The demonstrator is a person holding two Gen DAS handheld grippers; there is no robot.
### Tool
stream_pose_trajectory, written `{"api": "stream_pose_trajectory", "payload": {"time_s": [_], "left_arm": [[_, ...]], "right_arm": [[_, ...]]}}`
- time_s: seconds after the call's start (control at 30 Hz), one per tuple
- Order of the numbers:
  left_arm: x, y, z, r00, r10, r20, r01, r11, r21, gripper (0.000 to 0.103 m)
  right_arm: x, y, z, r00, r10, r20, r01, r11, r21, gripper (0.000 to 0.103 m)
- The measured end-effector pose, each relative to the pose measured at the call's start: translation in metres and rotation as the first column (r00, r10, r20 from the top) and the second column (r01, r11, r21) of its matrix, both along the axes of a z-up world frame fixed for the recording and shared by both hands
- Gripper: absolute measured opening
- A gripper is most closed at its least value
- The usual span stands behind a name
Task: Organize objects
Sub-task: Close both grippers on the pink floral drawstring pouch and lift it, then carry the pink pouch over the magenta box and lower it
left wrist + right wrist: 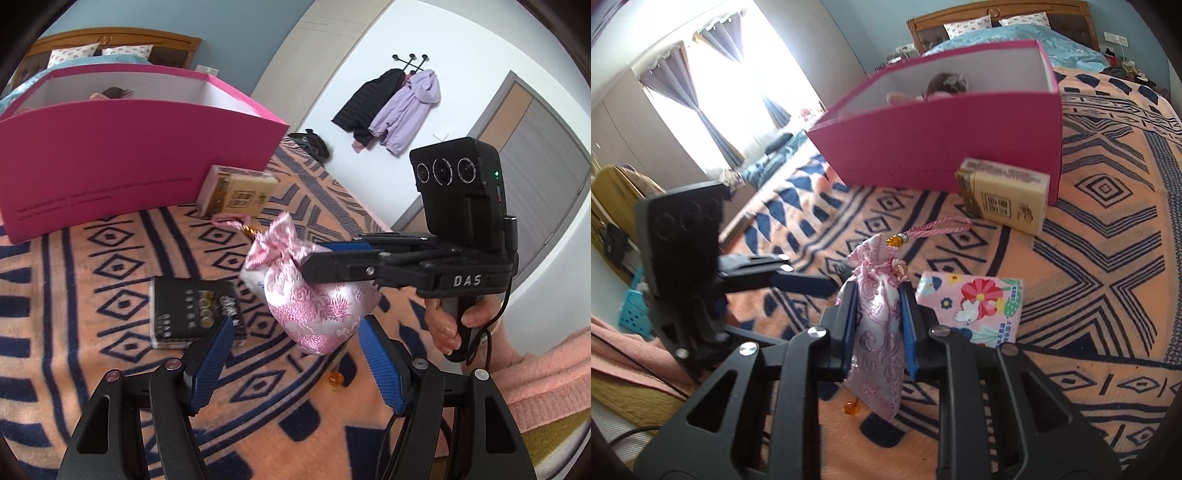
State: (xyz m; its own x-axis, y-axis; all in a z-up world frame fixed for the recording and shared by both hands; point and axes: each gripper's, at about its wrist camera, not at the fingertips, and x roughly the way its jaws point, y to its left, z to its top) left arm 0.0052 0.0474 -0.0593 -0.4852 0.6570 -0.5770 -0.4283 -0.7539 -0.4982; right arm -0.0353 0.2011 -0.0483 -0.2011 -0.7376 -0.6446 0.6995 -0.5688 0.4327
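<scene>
My right gripper (877, 325) is shut on a pink embroidered drawstring pouch (877, 332) and holds it above the patterned blanket; in the left wrist view the pouch (314, 310) hangs from the right gripper (317, 264). My left gripper (295, 358) is open and empty just below the pouch, its blue pads on either side. It also shows in the right wrist view (812, 282). An open pink box (140, 162) stands further back, also in the right wrist view (945, 136), with something soft inside.
A tan packet (236, 195) leans on the box front, also in the right wrist view (1001, 192). A black box (192, 314) lies on the blanket. A flowered tissue pack (975, 306) lies right of the pouch. Jackets (391, 107) hang on the wall.
</scene>
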Motion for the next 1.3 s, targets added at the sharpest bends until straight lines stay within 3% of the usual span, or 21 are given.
{"api": "stream_pose_trajectory", "payload": {"time_s": [0.3,0.47,0.57,1.3], "left_arm": [[-0.011,0.017,0.019,0.998,-0.054,-0.041,0.057,0.997,0.055,0.069],[-0.021,0.022,0.035,0.996,-0.060,-0.060,0.065,0.995,0.076,0.053],[-0.026,0.018,0.042,0.996,-0.047,-0.080,0.052,0.997,0.064,0.049],[-0.111,0.007,0.112,0.981,0.039,-0.191,-0.043,0.999,-0.016,0.045]], "right_arm": [[-0.001,0.002,0.031,0.999,-0.013,-0.051,0.008,0.995,-0.103,0.024],[-0.007,0.002,0.048,0.996,-0.012,-0.086,0.000,0.990,-0.140,0.024],[-0.013,0.000,0.059,0.994,-0.018,-0.109,0.001,0.987,-0.158,0.024],[-0.087,-0.009,0.128,0.969,-0.085,-0.233,0.029,0.972,-0.232,0.024]]}}
